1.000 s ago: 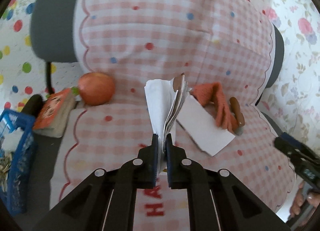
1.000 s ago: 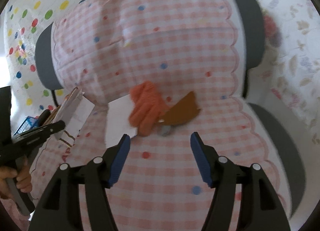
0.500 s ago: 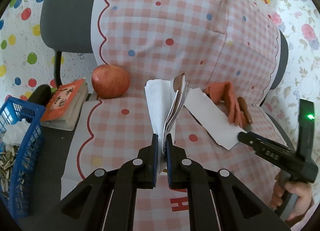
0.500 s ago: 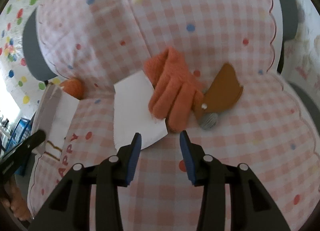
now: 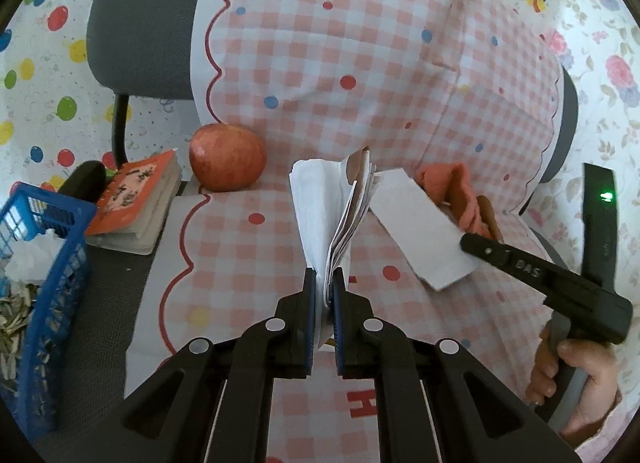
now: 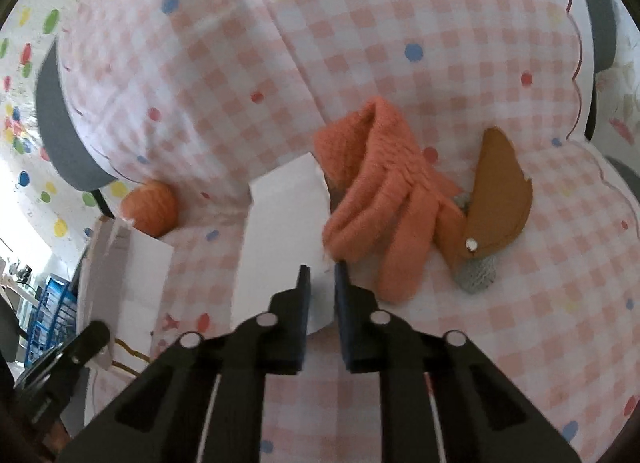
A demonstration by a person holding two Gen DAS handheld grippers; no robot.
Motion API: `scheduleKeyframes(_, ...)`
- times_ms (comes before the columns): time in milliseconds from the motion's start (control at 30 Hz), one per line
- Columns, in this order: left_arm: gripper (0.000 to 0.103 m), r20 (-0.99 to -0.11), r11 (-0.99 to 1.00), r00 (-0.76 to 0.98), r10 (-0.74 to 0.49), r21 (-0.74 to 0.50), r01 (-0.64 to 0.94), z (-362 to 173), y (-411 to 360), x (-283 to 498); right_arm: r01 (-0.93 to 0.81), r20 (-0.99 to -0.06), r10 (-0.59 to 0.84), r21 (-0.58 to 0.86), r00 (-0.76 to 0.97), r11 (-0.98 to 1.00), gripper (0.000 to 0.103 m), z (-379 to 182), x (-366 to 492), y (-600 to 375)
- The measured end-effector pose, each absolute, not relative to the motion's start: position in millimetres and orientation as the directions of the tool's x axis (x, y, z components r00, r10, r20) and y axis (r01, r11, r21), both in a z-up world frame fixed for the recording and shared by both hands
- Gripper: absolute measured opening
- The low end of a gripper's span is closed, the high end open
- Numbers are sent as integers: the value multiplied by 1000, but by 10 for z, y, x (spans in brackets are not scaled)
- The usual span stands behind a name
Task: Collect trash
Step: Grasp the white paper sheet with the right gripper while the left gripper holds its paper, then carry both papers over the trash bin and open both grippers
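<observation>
left wrist view: the left gripper [image 5: 323, 283] has its jaws clamped on a wad of white papers [image 5: 332, 211], which stands up from the fingertips above the middle of the pink checked cloth [image 5: 312, 63] draped over the chair seat. a second white paper sheet [image 5: 420, 231] lies flat on the cloth just right of the wad, its far end touching an orange glove [image 5: 452, 187]. the right gripper [image 5: 480, 249] reaches in from the right edge, its tip over the sheet's near corner. an apple [image 5: 227, 157] sits at the back of the seat, left of the wad, and an orange booklet [image 5: 134, 199] lies beyond the cloth's left edge. a blue basket [image 5: 44, 263] holding scraps stands at the far left.

right wrist view: the right gripper [image 6: 322, 275] has its jaws nearly together around the near edge of the white paper sheet [image 6: 280, 231]; whether they already pinch it cannot be told. the orange glove [image 6: 384, 199] lies just right of the sheet, with a brown pouch [image 6: 500, 191] beside it.
</observation>
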State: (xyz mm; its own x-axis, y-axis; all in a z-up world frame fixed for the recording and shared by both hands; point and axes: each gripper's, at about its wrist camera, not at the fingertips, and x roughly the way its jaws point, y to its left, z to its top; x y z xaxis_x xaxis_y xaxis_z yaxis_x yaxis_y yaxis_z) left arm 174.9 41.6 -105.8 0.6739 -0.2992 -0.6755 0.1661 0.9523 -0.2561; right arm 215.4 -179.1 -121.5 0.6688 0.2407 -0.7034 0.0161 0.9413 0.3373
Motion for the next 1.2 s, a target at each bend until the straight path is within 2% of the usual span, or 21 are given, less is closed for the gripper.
scheduleKeyframes(100,8,-658,949,688,-308,-260,176,-937,444,1647,-51,-649,236,291,723,955,2,-952,1909,-1745)
scheduleKeyframes(233,8,-623,940,708,-333,-273,203,-725,411,1459,-76,-584,161,168,796,983,2,-632,1522,-1716)
scheduleKeyframes(333,8,-602,936,719,-347,-266,229,-607,323,1297,-67,-564,142,152,813,986,2,-522,1304,-1778)
scheduleKeyframes(767,8,-602,916,692,-400,-228,330,-673,-216,811,10,-543,88,176,835,984,2,-510,574,-2180)
scheduleKeyframes(1200,8,-571,800,588,-573,-234,553,-714,-1003,210,192,-542,-94,127,835,973,2,-491,-468,-2704)
